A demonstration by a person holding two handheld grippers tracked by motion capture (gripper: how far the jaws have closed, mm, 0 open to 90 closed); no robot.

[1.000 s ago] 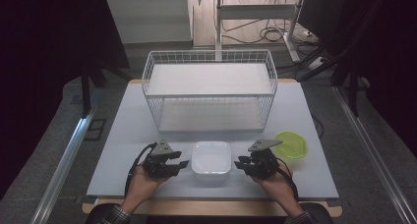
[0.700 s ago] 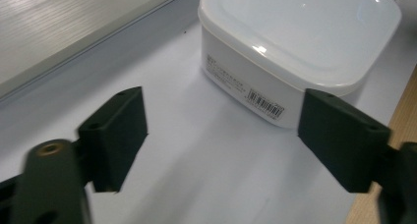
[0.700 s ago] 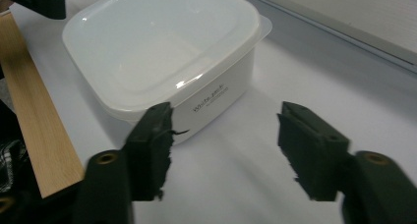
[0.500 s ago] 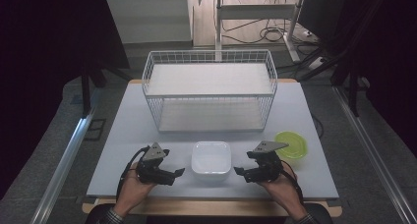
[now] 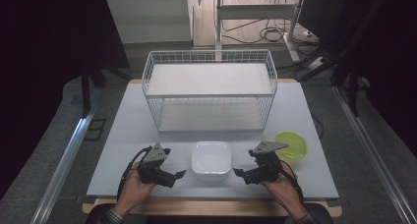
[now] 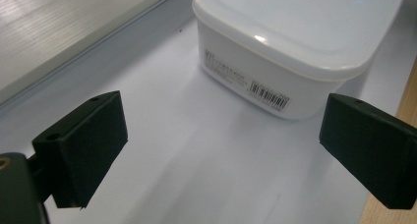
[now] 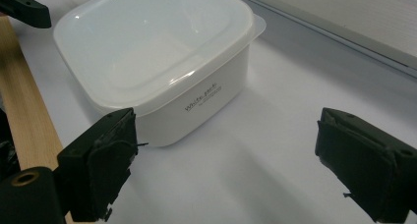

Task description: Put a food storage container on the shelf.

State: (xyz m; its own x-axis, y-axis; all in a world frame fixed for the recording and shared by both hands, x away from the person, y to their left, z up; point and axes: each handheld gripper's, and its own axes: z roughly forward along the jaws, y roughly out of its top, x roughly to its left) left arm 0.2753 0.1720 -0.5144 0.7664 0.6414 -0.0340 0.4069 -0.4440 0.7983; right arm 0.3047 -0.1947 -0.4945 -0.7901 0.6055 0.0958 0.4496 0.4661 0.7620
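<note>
A white box sits between two open claws.

The white box (image 5: 211,158) rests on the table (image 5: 123,135), near its front edge. The left claw (image 5: 178,174) and the right claw (image 5: 238,173) point at it from each side, not touching. Both claws have just been opening, with nothing between them.

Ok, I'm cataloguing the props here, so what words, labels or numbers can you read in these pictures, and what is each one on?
"White pack": printed on the side wall of the white container, seen in the right gripper view; a smaller line beneath it is too small to read.
Barcode sticker on another side wall of the same container, seen in the left gripper view: its digits and the block of small print beside it are too blurred to read.
</note>
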